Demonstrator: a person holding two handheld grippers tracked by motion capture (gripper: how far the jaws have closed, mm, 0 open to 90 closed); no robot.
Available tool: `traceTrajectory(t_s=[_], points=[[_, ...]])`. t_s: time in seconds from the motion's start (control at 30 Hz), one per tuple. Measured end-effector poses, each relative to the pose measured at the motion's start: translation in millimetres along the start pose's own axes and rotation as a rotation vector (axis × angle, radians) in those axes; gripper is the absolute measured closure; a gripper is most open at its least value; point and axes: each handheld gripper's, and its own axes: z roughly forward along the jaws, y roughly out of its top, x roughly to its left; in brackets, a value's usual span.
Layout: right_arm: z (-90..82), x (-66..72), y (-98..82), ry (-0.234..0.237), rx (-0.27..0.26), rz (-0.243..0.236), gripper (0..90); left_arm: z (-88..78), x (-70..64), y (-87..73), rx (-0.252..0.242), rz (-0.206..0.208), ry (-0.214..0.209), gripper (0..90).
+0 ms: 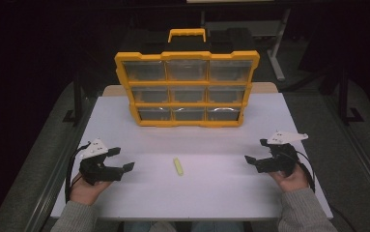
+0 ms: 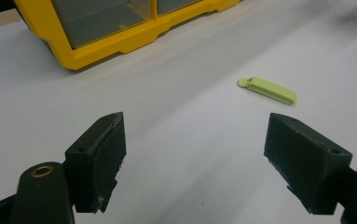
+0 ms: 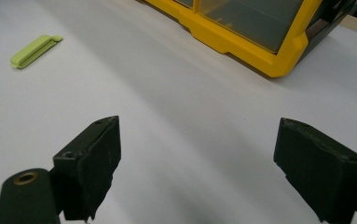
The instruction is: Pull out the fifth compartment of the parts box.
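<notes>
You held both grippers wide open and empty, with the green clip lying loose on the table between them.

Nearest you, your left gripper (image 1: 120,161) and right gripper (image 1: 256,152) sat low at the two sides of the white table (image 1: 211,193), jaws spread as far as they go and gripping nothing, each pointed inward, which looked like a ready stance before a reach. Between them, a little nearer your left one, lay the small pale green clip (image 1: 178,166), flat on the bare surface and apart from both sets of jaws; it lay just ahead of the left gripper's jaws in that gripper's view. Beyond it, well apart, stood the yellow parts organizer (image 1: 187,89), upright with its clear drawers facing you, likely so a drawer could be reached from the front.
</notes>
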Motion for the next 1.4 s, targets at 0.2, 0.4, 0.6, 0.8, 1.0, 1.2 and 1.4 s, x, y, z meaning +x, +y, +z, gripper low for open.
traceTrajectory(t_s=[0.2,0.4,0.6,0.8,1.0,1.2,1.4], points=[[1.7,1.4,0.2,0.002,0.006,0.0,13.6,2.3,-0.1,-1.0,0.008,0.007,-0.011,20.6],[0.5,5.5,1.4,-0.01,0.003,-0.014,13.6,-0.6,1.9,-3.6,0.001,-0.014,-0.022,21.0],[0.8,7.4,2.1,-0.009,0.002,-0.018,13.6,-2.1,2.4,-2.5,-0.007,-0.014,-0.028,21.0],[0.9,7.9,2.2,-0.002,0.003,-0.023,13.6,0.6,2.2,-2.9,0.009,-0.001,-0.031,20.8],[0.5,7.4,2.5,-0.002,-0.006,-0.018,13.6,2.4,2.3,-3.8,0.013,-0.013,-0.04,20.6],[0.2,8.3,2.5,0.003,-0.005,-0.017,13.6,4.0,1.5,-3.0,0.02,-0.008,-0.062,20.3],[-1.0,8.4,2.5,0.002,-0.008,-0.015,13.6,5.8,1.0,-0.4,0.019,-0.019,-0.103,21.9]])
